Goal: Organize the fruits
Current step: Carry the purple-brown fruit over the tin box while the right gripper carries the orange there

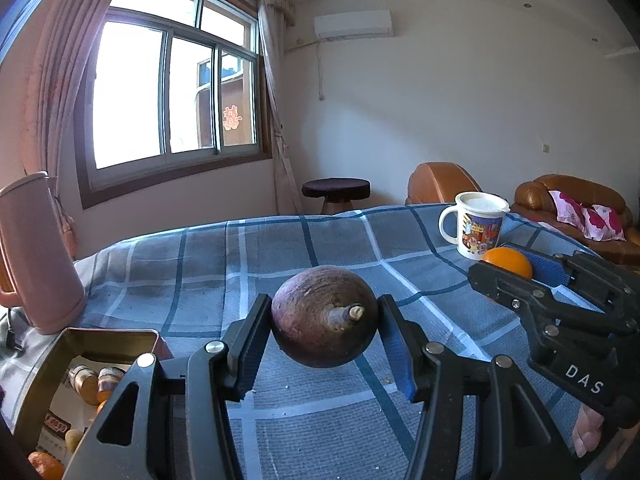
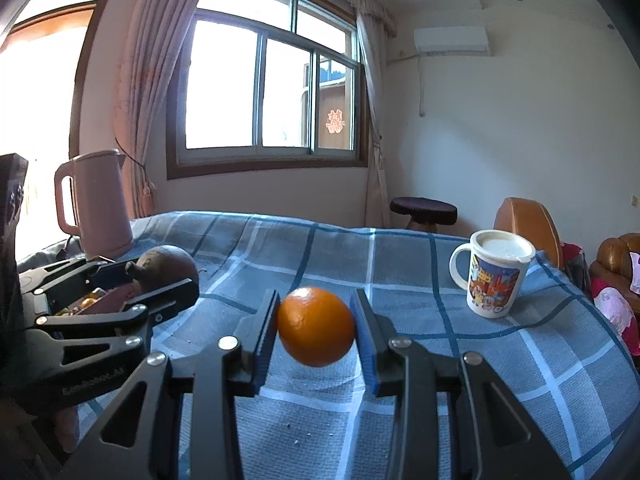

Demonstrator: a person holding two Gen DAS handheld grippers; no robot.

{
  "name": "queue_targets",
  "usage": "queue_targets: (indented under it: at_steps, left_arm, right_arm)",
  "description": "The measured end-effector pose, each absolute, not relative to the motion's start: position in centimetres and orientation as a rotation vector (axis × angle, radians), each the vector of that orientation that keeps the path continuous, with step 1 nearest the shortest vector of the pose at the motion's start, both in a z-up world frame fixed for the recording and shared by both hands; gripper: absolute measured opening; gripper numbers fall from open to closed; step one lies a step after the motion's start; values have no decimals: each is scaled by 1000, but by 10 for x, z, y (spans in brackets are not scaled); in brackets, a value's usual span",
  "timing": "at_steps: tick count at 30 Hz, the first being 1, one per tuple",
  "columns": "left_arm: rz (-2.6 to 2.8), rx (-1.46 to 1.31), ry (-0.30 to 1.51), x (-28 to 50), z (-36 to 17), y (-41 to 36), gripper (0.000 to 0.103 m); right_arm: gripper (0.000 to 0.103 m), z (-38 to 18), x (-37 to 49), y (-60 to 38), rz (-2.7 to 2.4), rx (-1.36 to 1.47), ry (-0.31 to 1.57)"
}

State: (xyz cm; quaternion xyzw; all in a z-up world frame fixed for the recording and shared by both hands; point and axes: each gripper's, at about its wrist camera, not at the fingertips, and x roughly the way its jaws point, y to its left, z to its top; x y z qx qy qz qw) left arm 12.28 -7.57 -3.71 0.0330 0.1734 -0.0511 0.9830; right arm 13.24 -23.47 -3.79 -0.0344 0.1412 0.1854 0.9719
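Note:
A dark purple round fruit (image 1: 324,316) with a short stem hangs above the blue checked tablecloth (image 1: 224,264), and my left gripper (image 1: 325,336) is shut on it, a pad pressed to each side. An orange (image 2: 316,326) is lifted off the cloth in the right wrist view, with my right gripper (image 2: 316,340) shut on it. From the left wrist view, the right gripper (image 1: 516,276) and its orange (image 1: 508,262) appear at the right. The right wrist view has the left gripper (image 2: 132,288) with the purple fruit (image 2: 170,268) at the left.
A gold tin box (image 1: 108,340) with small jars and fruits sits at the near left. A pink kettle (image 2: 98,204) stands at the table's far left. A white cartoon mug (image 2: 494,276) stands at the right. Beyond the table are a dark stool (image 1: 336,190) and brown armchairs (image 1: 572,196).

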Motion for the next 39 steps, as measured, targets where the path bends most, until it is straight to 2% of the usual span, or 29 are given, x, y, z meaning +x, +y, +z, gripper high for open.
queue_targets:
  at_steps: [39]
  left_arm:
    - [-99,29,352,90,-36,-45,55]
  right_arm:
    - [39,-37,98,-190,469,-120,246]
